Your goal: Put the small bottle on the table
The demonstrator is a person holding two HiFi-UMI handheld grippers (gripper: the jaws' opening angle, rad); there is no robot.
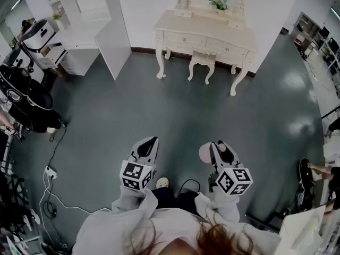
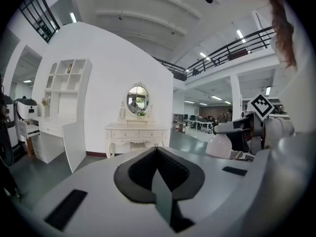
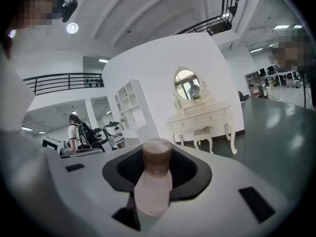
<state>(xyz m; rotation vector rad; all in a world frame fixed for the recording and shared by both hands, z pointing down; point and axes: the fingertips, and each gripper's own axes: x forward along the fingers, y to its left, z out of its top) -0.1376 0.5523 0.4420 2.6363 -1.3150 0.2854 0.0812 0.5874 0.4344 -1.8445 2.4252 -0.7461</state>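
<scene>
The right gripper (image 1: 219,149) is clenched on the small bottle (image 3: 154,181), held above the floor (image 1: 106,116) well short of the dressing table (image 1: 204,33), while the left gripper (image 1: 150,142) is closed and empty.

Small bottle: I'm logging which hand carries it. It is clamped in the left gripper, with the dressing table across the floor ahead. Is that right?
Wrong gripper. The small bottle is clamped in the right gripper, as the right gripper view shows; the left gripper has its jaws together on nothing. The dressing table does stand across the floor ahead.
</scene>
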